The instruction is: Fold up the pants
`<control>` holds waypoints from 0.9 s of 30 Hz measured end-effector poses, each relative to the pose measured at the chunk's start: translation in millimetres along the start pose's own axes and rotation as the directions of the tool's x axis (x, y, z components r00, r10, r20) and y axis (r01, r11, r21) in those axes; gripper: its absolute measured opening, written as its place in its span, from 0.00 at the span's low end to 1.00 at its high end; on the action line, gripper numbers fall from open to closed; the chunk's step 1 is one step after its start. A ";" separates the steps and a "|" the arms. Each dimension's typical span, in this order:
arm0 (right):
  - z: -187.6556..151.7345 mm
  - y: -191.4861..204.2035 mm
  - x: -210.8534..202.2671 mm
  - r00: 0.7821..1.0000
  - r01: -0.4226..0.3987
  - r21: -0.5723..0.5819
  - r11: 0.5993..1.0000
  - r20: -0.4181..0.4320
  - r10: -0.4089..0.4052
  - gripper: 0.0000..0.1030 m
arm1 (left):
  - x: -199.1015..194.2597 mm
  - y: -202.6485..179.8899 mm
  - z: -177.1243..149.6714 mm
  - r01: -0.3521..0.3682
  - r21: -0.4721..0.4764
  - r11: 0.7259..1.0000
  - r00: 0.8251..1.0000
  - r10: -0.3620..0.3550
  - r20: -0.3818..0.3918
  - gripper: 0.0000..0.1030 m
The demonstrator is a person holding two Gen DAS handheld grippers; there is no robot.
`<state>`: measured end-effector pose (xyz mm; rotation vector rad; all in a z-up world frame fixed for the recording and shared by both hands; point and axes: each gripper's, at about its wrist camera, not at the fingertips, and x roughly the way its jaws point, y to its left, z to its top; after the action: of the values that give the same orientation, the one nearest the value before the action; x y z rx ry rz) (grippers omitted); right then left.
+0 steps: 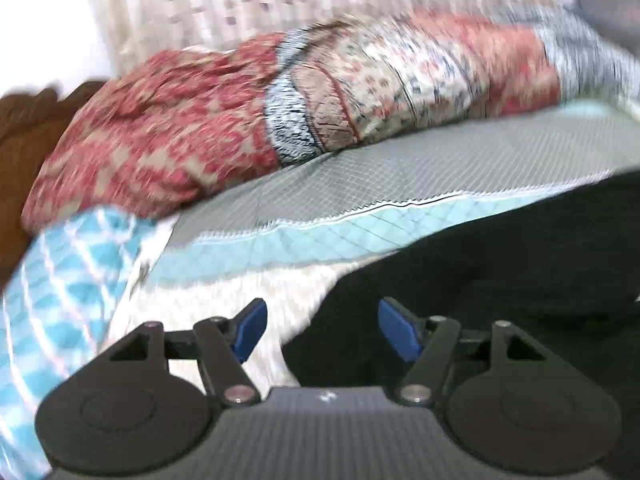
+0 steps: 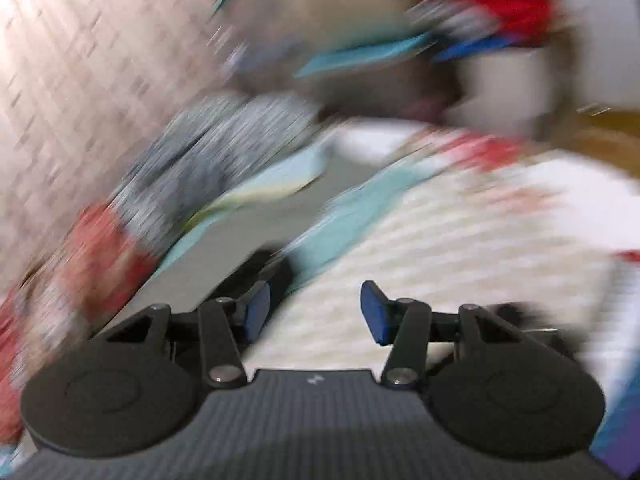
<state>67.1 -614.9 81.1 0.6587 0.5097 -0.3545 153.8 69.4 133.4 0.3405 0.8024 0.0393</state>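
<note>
Fingers of the left tool (image 1: 322,330) stand spread with nothing between their blue pads (image 1: 251,330), released and poised right at the near edge of the black pants (image 1: 500,264), which lie in a dark mass on the bed to the right of the pads and run out of the picture at the lower right. That placement reads as an approach to a hem or waistband edge, though the black cloth shows no seam or fold I can pick out, so which part of the garment this is stays unclear. Under and left of the pads is a cream bedspread (image 1: 240,288); beyond it a grey and pale-blue quilted mat (image 1: 400,176), then a red-patterned bundle of bedding (image 1: 168,128) against the wall, and a blue-and-white checked cloth (image 1: 68,272) at the left. The right tool (image 2: 316,312) is likewise released, pads apart over the cream bedspread (image 2: 460,248), gripping nothing. Its view is heavily smeared by motion: a small black patch just beyond its left pad is probably the pants (image 2: 264,268), but I cannot be sure. The coloured shapes farther back are too blurred to name. Folding looks not yet begun.
</note>
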 end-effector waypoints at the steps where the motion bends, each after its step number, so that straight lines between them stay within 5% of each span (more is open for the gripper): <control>1: 4.6 16.6 21.1 0.999 -0.025 -0.005 1.000 -0.047 0.025 0.52 | 16.0 -4.2 6.4 0.017 0.021 1.000 1.000 -0.017 -0.008 0.63; 4: 16.7 59.0 89.7 0.988 0.002 -0.024 1.000 -0.155 -0.006 0.52 | 61.9 -18.2 16.8 0.070 0.070 0.995 0.997 -0.068 -0.029 0.76; 12: 31.5 114.7 228.7 0.950 0.212 -0.043 0.976 -0.224 -0.216 0.52 | 142.3 -27.2 11.5 0.141 0.142 0.980 0.988 -0.131 -0.076 0.74; 14: 29.9 119.6 254.0 0.930 0.279 -0.024 0.960 -0.243 -0.276 0.52 | 152.6 -33.2 9.0 0.150 0.178 0.973 0.987 -0.137 -0.082 0.66; 17: 28.2 125.7 287.7 0.905 0.336 -0.052 0.940 -0.257 -0.338 0.51 | 153.4 -39.8 6.1 0.184 0.204 0.961 0.983 -0.175 -0.065 0.24; 18: 24.3 126.7 293.3 0.893 0.358 -0.085 0.930 -0.261 -0.368 0.41 | 152.6 -43.3 6.0 0.178 0.213 0.961 0.984 -0.168 -0.065 0.07; 20: 21.2 136.9 297.4 0.869 0.418 -0.156 0.895 -0.218 -0.444 0.14 | 148.7 -48.7 6.4 0.151 0.228 0.962 0.988 -0.142 -0.056 0.07; 21: 20.5 137.2 294.0 0.871 0.414 -0.176 0.893 -0.209 -0.445 0.06 | 145.7 -48.4 6.9 0.151 0.227 0.962 0.989 -0.145 -0.041 0.06; 27: 38.5 114.2 234.8 0.940 0.301 -0.026 0.953 -0.159 -0.301 0.05 | 77.8 -28.2 11.0 0.150 0.139 0.979 0.981 -0.165 0.102 0.06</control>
<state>325.6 -591.3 33.3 0.6115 0.7693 -0.5925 213.3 52.2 77.3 0.3986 0.7188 -0.1809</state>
